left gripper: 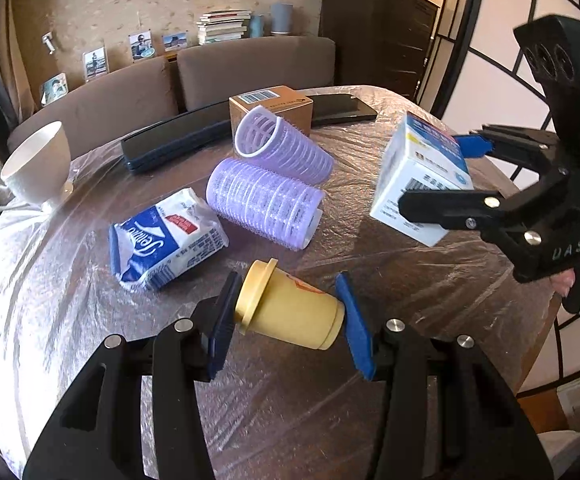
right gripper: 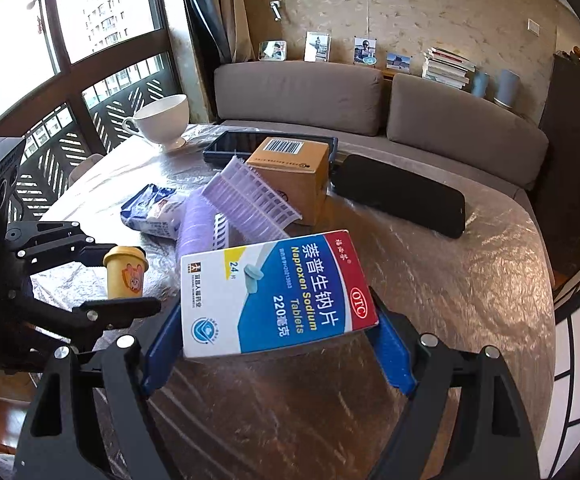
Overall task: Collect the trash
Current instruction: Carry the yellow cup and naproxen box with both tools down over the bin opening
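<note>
My left gripper (left gripper: 290, 320) is shut on a small yellow lidded cup (left gripper: 290, 312), held lying sideways just above the foil-covered table (left gripper: 410, 280). The cup also shows in the right wrist view (right gripper: 124, 274), between the left gripper's fingers (right gripper: 114, 280). My right gripper (right gripper: 278, 340) is shut on a blue, white and red medicine box (right gripper: 278, 292), lifted off the table. In the left wrist view the box (left gripper: 418, 176) hangs at the right in the right gripper (left gripper: 442, 176). A blue and white tissue pack (left gripper: 166, 236) lies on the table.
Two purple hair rollers (left gripper: 266, 200) and a brown cardboard box (left gripper: 274, 108) sit mid-table. A tablet (left gripper: 170, 140) and a black phone (right gripper: 398, 196) lie at the back. A white cup (left gripper: 38, 164) stands at the far left edge. A brown sofa (right gripper: 370, 96) is behind.
</note>
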A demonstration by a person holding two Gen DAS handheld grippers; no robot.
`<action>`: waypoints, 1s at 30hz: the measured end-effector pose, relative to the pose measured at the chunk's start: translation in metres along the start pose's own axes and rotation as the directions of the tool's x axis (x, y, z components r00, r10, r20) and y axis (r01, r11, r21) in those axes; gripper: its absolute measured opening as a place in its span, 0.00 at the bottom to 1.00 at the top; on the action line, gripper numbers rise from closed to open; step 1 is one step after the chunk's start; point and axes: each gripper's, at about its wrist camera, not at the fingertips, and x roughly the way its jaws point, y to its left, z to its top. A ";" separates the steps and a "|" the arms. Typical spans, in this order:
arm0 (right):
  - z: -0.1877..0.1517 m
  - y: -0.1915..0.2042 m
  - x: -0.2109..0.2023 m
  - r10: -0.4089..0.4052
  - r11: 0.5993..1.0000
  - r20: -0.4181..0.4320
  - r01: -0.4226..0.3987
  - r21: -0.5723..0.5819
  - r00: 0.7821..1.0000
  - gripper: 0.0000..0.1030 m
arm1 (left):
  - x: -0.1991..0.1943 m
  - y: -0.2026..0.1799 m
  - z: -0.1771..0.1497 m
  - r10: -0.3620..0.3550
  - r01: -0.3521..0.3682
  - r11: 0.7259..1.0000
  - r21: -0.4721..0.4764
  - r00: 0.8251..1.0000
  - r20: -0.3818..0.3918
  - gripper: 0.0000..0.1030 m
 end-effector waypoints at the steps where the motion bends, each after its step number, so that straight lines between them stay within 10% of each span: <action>1: -0.002 0.001 -0.001 -0.001 1.000 -0.003 0.001 0.004 1.000 0.78 | -0.002 0.000 -0.001 0.002 -0.002 1.000 -0.005 1.000 0.002 0.49; 30: -0.053 0.033 -0.033 0.042 0.998 -0.055 -0.040 0.044 0.998 0.78 | -0.029 -0.011 -0.033 0.024 -0.025 0.996 -0.083 1.000 -0.014 0.49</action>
